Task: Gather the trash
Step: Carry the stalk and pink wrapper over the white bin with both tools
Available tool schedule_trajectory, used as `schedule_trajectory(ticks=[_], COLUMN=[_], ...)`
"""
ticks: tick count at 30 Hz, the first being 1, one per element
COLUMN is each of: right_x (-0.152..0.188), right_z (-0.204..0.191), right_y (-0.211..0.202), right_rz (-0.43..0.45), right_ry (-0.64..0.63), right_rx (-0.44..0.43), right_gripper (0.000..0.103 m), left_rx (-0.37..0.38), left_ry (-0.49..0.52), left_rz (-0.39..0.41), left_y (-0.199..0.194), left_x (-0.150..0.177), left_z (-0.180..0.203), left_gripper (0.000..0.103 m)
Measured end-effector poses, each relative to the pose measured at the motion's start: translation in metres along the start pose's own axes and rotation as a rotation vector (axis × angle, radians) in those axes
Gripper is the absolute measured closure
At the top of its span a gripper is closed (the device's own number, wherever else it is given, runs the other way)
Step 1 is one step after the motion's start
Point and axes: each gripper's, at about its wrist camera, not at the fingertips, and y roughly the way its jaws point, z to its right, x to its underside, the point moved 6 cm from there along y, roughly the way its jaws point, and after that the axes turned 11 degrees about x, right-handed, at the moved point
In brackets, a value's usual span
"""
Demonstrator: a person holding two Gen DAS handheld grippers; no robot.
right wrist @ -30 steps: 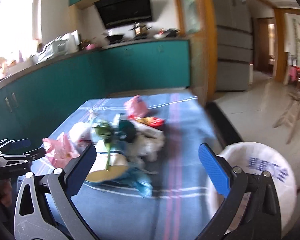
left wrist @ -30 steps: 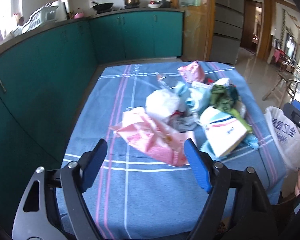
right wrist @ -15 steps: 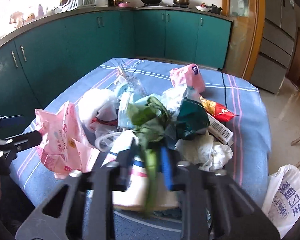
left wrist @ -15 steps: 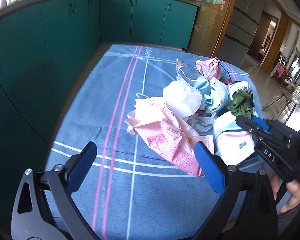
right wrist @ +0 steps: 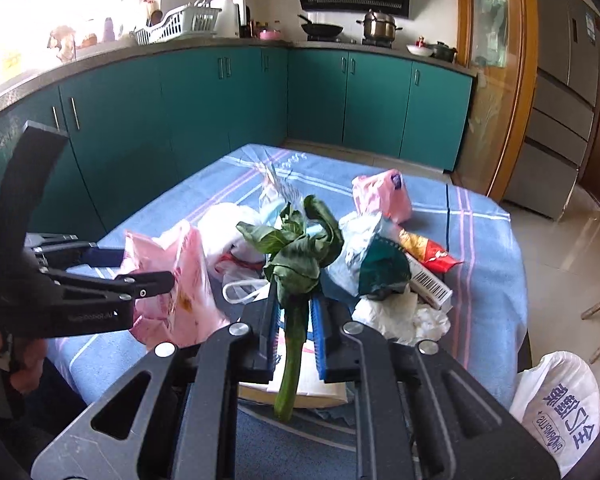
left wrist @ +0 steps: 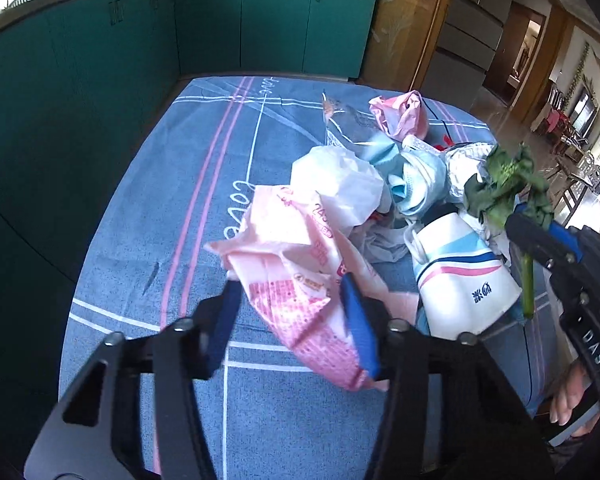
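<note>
A heap of trash lies on the blue striped tablecloth [left wrist: 148, 216]. My left gripper [left wrist: 290, 308] is shut on a pink plastic wrapper [left wrist: 292, 264], which also shows in the right wrist view [right wrist: 176, 280] held by the left gripper [right wrist: 152, 280]. My right gripper [right wrist: 294, 312] is shut on the stalk of a wilted green leafy vegetable [right wrist: 296, 256] and holds it above the heap; the vegetable also shows in the left wrist view [left wrist: 504, 188]. A white, blue and pink tissue pack [left wrist: 464, 280] lies under it.
The heap holds a white bag [left wrist: 340, 184], blue face masks [left wrist: 416, 180], a pink bag [right wrist: 380, 196], a red snack wrapper [right wrist: 428, 252], a barcoded box [right wrist: 428, 284] and tissues [right wrist: 404, 316]. A white printed bag [right wrist: 560, 412] hangs at the table's right. Teal cabinets [right wrist: 220, 120] surround.
My left gripper has closed on the pink wrapper and lifted its end. My right gripper, which had shut on the green vegetable, has raised it off the heap.
</note>
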Motion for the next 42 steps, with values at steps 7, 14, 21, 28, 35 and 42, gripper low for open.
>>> schedule_trajectory(ticks=[7, 14, 21, 28, 35, 42], right_x=[-0.004, -0.007, -0.006, 0.031, 0.092, 0.132], right_z=[0.015, 0.033, 0.084, 0.179, 0.247, 0.279], right_y=[-0.014, -0.028, -0.057, -0.089, -0.119, -0.153], right_rz=[0.041, 0.076, 0.13, 0.111, 0.05, 0.032], right_ry=[0.049, 0.086, 0.177, 0.311, 0.452, 0.499], right_rx=[0.006, 0.028, 0.116, 0.36, 0.529, 0.617], right_gripper=[0.088, 0.088, 0.088, 0.088, 0.088, 0.088], left_rx=[-0.005, 0.013, 0.082, 0.186, 0.327, 0.487], left_ry=[0.037, 0.052, 0.066, 0.133, 0.279, 0.443], left_rz=[0.111, 0.18, 0.221, 0.241, 0.184, 0.035], left_y=[-0.039, -0.066, -0.079, -0.081, -0.06, 0.009], left_x=[-0.011, -0.018, -0.03, -0.046, -0.04, -0.016], left_z=[0.007, 0.016, 0.034, 0.084, 0.175, 0.301], left_gripper=[0.067, 0.067, 0.067, 0.067, 0.067, 0.067])
